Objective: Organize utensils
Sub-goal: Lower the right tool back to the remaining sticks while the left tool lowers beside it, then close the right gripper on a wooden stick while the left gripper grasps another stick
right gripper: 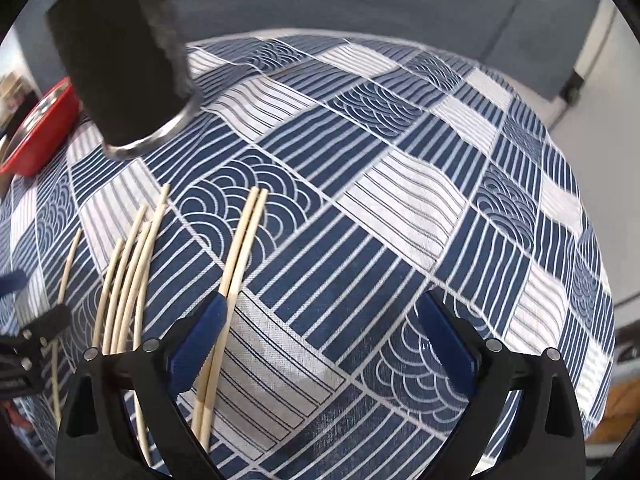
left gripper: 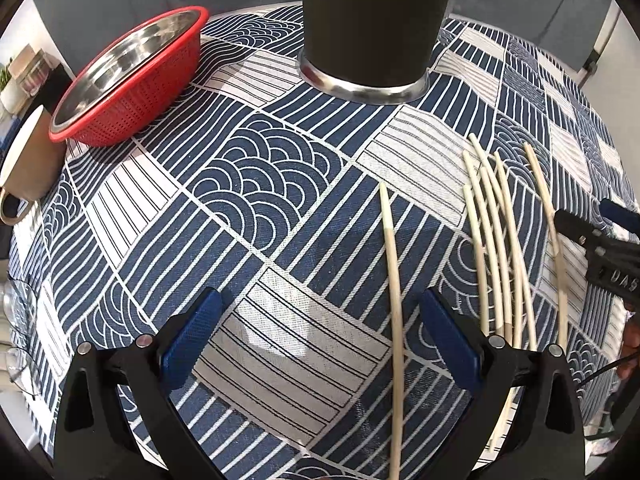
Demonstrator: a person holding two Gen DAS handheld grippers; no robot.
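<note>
Left gripper nearest the lens in the left wrist view, jaws spread wide, nothing between the blue pads except one lone chopstick lying on the cloth just inside the right-hand pad, not gripped. Right gripper likewise wide, holding nothing; a pair of chopsticks lies side by side on the cloth, running under its left blue pad. Cannot tell whether pad and sticks touch.

Worktop covered by a blue and white patterned tablecloth. Loose bunch of chopsticks, several, roughly parallel, flat on the cloth to the right of the lone stick; same bunch in the right wrist view, left of the pair. One more single stick lies further right, beside the other gripper's black tip, which enters at the frame edge.

Dark cylindrical holder with a shiny metal base ring stands upright at the far middle of the cloth, well apart from all sticks; its top is cut off by the frame, so contents not visible. Also in the right wrist view, far left.

Red colander with a steel bowl nested inside, far left. Beige mug just beside it at the cloth's edge.
</note>
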